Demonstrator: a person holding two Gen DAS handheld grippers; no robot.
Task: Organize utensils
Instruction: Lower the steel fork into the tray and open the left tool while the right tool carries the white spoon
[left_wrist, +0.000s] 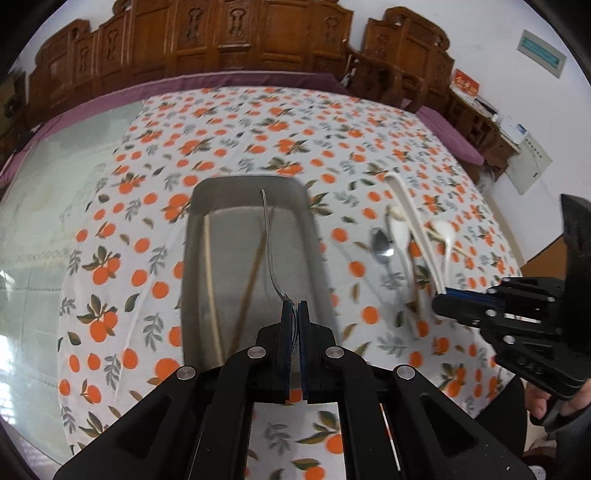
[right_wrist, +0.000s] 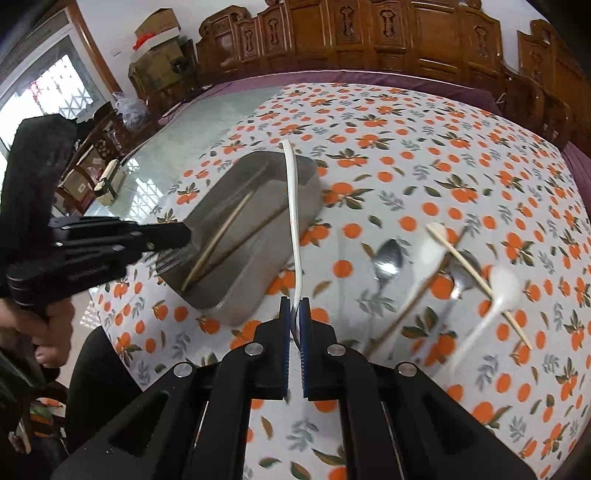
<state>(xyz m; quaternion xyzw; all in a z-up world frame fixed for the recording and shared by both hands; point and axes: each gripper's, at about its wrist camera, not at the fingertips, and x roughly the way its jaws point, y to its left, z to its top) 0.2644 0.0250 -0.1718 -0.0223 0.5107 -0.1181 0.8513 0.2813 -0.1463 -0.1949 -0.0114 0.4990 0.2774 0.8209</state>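
Nearest each lens, a black gripper pointed steeply down at the surface (left_wrist: 110, 266), which wore a white cloth printed with oranges and leaves; a bare glassy strip showed at nine o'clock in the left wrist view, and a purple border ran along the far edge.

The left gripper (left_wrist: 294, 308) was clamped tight on the tine end of a metal fork (left_wrist: 268, 243), whose handle stretched toward twelve o'clock over the metal tray (left_wrist: 317, 236). The right gripper (right_wrist: 294, 310) was pinched hard on one end of a white spoon (right_wrist: 293, 206), its long handle reaching toward twelve o'clock above the tray's near corner. Each gripper was held by a hand, seen at the frame edges.

The one tray sat on the cloth at about eleven o'clock in the right wrist view. Inside it lay two chopsticks (right_wrist: 221, 240), one pale and one darker.

Loose on the cloth at two to three o'clock in the right wrist view were two metal spoons (right_wrist: 386, 258), two more white spoons (right_wrist: 506, 291) and two further chopsticks (right_wrist: 476, 280), crossing one another in a blurred heap.

Beyond the surface, at twelve o'clock, stood a row of carved wooden furniture (left_wrist: 236, 33) against a white wall. A barred window (right_wrist: 55, 81) and stacked boxes (right_wrist: 155, 33) showed at ten to eleven o'clock in the right wrist view.
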